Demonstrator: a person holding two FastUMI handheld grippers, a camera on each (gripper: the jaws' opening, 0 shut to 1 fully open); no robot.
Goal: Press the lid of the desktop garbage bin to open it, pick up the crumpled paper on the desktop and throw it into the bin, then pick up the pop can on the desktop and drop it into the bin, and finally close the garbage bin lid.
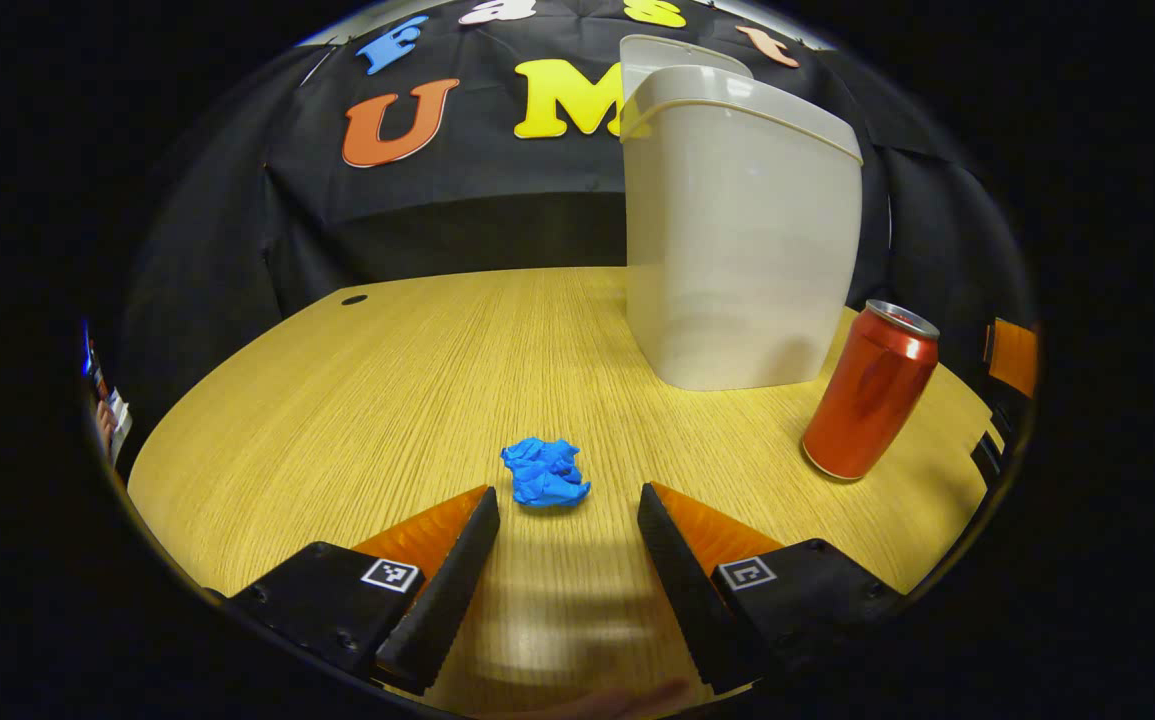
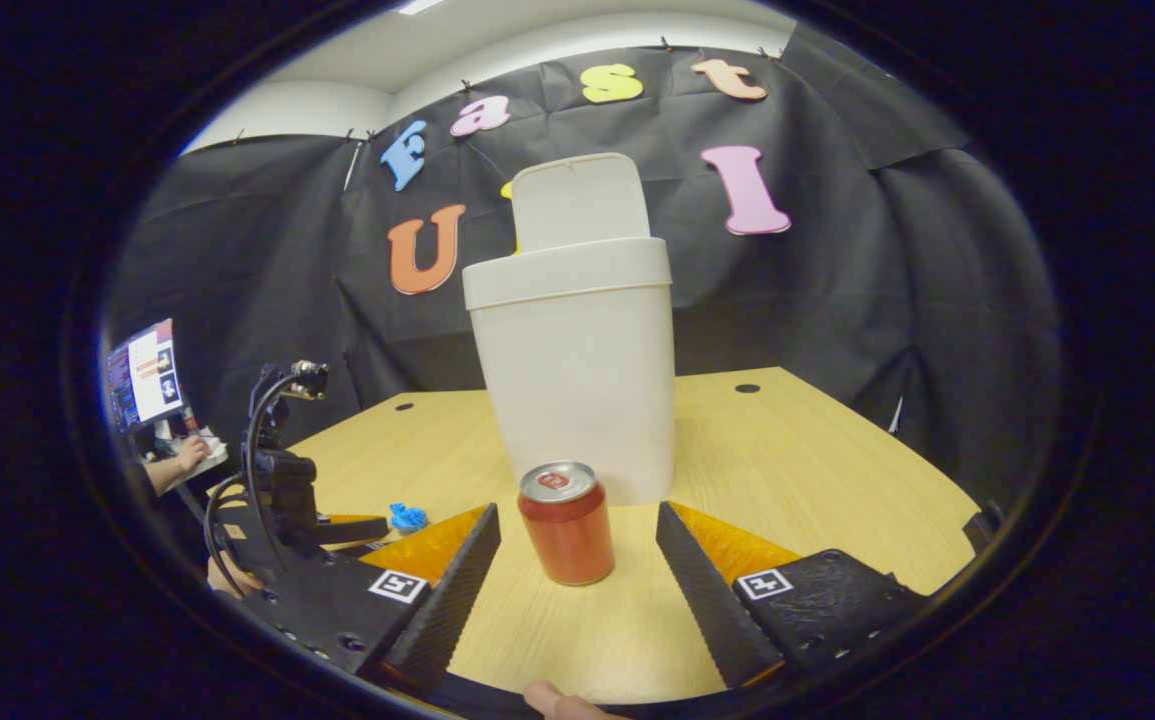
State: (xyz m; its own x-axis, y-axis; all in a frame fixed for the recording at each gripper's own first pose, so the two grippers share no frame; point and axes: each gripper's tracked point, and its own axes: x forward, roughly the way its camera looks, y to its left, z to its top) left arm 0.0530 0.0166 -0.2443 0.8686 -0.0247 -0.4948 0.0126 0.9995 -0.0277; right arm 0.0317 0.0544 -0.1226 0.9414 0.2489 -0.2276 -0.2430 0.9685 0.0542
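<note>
While the left gripper (image 1: 569, 500) hangs low over the desk (image 1: 337, 420), its jaws stand spread wide and pinch nothing. Just ahead of the jaws, near the mouth of the gap and a little toward the left finger, lies the paper (image 1: 545, 472), a blue crumpled ball resting on the desk and touching neither finger. Farther ahead and to the right of the jaws stands the bin (image 1: 737, 230), pale and tall, with its lid (image 1: 677, 50) swung up at the back so the top is open. Right of the jaws, near the bin's right side but apart from it, the can (image 1: 872, 390) stands upright on the desk.

In the right gripper view, the right gripper (image 2: 577, 520) also has its jaws spread wide, with nothing pinched. Between the 2 fingertips, just ahead of the gap, the can (image 2: 565, 525) stands upright, clear of both fingers. Straight behind the can rises the bin (image 2: 577, 370), its lid (image 2: 577, 200) tipped up. Left of the jaws, the left gripper (image 2: 357, 528) reaches in low over the desk (image 2: 817, 460), and the paper (image 2: 407, 517) lies just off its tip. Farther left, a person's hand (image 2: 187, 455) rests by a screen (image 2: 145, 375). At the bottom edge, under the jaws, a fingertip (image 2: 552, 700) of the holding hand shows.
</note>
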